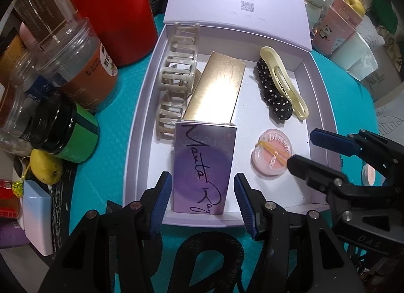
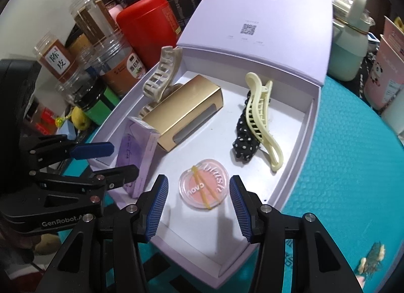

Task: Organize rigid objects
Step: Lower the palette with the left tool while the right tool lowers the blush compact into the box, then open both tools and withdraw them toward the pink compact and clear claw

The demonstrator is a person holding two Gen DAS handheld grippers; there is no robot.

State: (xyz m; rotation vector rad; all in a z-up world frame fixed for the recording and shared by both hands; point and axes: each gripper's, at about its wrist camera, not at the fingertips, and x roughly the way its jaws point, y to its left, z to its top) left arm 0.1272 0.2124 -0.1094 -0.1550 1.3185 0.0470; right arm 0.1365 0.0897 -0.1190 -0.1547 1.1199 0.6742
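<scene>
An open lilac box (image 1: 141, 106) (image 2: 298, 166) holds a purple carton (image 1: 202, 166) (image 2: 137, 151), a gold carton (image 1: 217, 86) (image 2: 186, 111), a beige claw clip (image 1: 176, 65) (image 2: 161, 70), a cream clip (image 1: 285, 80) (image 2: 262, 116) on a polka-dot scrunchie (image 1: 275, 96) (image 2: 242, 141), and a pink blush compact (image 1: 272, 156) (image 2: 204, 187). My left gripper (image 1: 202, 207) (image 2: 108, 161) is open, its fingers either side of the purple carton without touching. My right gripper (image 2: 199, 209) (image 1: 300, 146) is open, its fingers flanking the compact.
Jars (image 1: 83, 75), a red canister (image 1: 118, 7) (image 2: 149, 25) and a green-labelled jar (image 1: 68, 139) crowd the left of the teal mat (image 2: 353, 166). A mint bottle (image 2: 351, 40) and pink panda box (image 1: 333, 27) stand at the right. A lemon (image 1: 45, 166) lies front left.
</scene>
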